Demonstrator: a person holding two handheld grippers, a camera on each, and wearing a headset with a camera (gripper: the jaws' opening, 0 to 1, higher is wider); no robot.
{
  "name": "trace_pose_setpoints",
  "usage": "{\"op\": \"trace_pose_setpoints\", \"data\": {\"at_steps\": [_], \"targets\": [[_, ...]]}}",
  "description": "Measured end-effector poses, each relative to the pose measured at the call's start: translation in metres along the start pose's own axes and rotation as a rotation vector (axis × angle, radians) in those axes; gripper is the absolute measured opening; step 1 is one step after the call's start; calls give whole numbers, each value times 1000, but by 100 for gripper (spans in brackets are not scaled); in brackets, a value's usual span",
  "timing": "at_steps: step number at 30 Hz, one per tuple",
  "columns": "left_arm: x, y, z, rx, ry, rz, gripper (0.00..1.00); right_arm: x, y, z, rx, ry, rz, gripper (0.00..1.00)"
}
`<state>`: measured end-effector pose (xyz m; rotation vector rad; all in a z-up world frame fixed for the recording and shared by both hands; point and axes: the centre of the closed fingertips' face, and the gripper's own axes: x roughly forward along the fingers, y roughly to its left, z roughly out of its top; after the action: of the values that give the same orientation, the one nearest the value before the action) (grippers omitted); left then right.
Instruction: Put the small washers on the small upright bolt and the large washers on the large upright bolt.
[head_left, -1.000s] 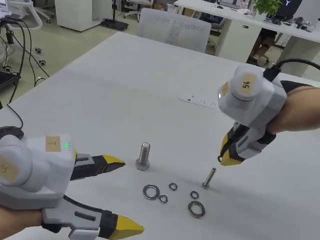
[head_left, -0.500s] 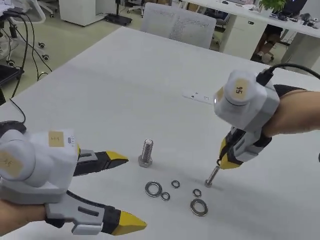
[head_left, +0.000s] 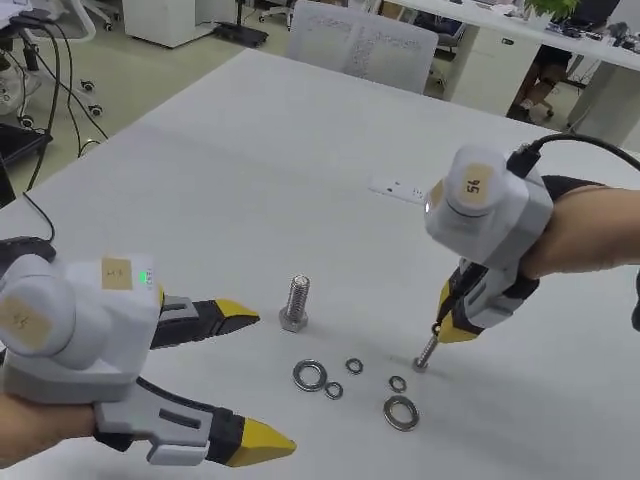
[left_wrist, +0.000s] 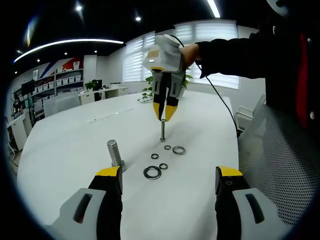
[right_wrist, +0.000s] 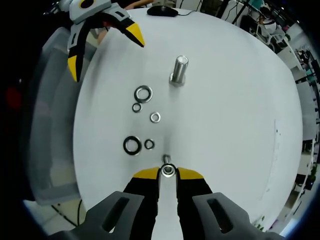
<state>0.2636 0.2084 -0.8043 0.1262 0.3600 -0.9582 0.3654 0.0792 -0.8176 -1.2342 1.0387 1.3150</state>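
The right hand-held gripper (head_left: 447, 330) pinches the top of the small bolt (head_left: 425, 353), standing right of the large bolt (head_left: 295, 303). The left hand-held gripper (head_left: 267, 378) hangs spread wide, near left. The washers (head_left: 310, 376) lie loose on the surface (head_left: 250, 180), just near of both bolts.

- small bolt (right_wrist: 168, 171): only its top end shows in the right gripper view; the shank is hidden beneath the right gripper (right_wrist: 168, 176); whether the jaws touch it cannot be told
- left gripper (head_left: 265, 380): body cut off by the head view's left and bottom edges
- small washers (left_wrist: 163, 166): too small in the left gripper view to tell any detail
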Motion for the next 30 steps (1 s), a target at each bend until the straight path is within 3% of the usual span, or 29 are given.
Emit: {"op": "trace_pose_setpoints", "data": {"at_steps": [11,30], "targets": [[1,1,-1,1,3,-4,75,7,1,0,10,-7,9,13],[1,0,-2,-3,9,-2,74,39,0,-6,50,-10,34,13]]}}
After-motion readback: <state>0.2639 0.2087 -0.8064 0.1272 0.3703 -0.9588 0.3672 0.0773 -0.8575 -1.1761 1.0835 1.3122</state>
